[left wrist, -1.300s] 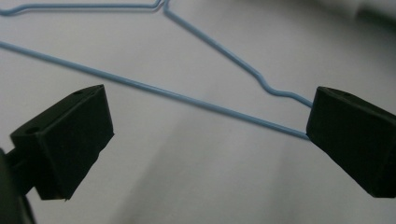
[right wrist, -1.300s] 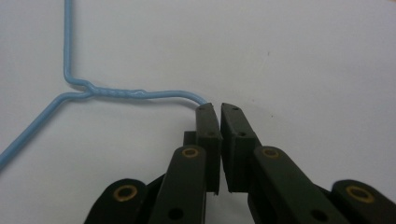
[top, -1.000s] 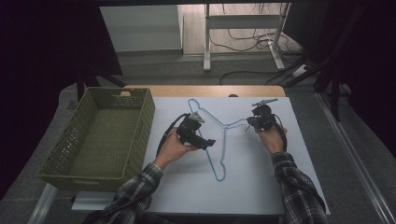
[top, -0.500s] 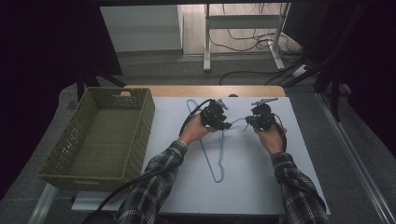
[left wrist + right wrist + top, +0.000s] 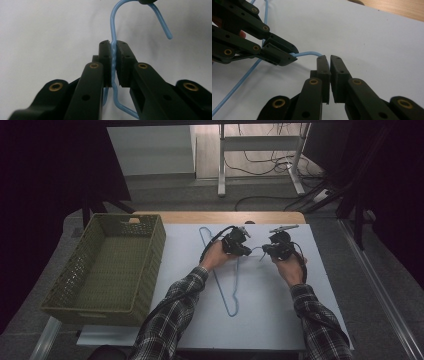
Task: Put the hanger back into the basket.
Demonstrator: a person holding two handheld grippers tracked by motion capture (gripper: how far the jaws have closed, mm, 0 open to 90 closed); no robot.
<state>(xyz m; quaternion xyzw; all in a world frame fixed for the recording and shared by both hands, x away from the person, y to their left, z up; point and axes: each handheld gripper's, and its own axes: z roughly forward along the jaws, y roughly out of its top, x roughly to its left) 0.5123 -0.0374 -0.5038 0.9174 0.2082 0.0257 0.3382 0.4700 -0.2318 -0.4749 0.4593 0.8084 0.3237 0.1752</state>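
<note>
I have both grippers up near the middle of the high view, close together over the white tabletop (image 5: 280,320). The left gripper (image 5: 243,243) is pressed together on the twisted neck of the light-blue wire coat hanger (image 5: 226,290); in the left gripper view I can see the wire (image 5: 113,53) pinched between my two black pads, with the hook curving up and off toward the upper right of that frame, where a dark tip of the other gripper touches it at the top edge.

The right gripper (image 5: 265,251) sits just to the right of the left one in the high view. In the right gripper view its jaws (image 5: 329,75) are nearly pressed together, with only a thin slit between the pads, and the hook's end (image 5: 308,53) runs in behind the left pad. I cannot tell from this angle whether the wire is actually caught between them. The left gripper (image 5: 292,58) comes in from the upper left of that frame, its tips shut on the same wire.

The hanger's body lies on the tabletop, stretching from the upper centre of the high view down toward the lower centre, its narrow end nearest me.

A woven olive-green rectangular basket (image 5: 150,270) stands at the left of the high view, well apart from the hanger. My plaid sleeves (image 5: 175,320) come in from the bottom edge.
</note>
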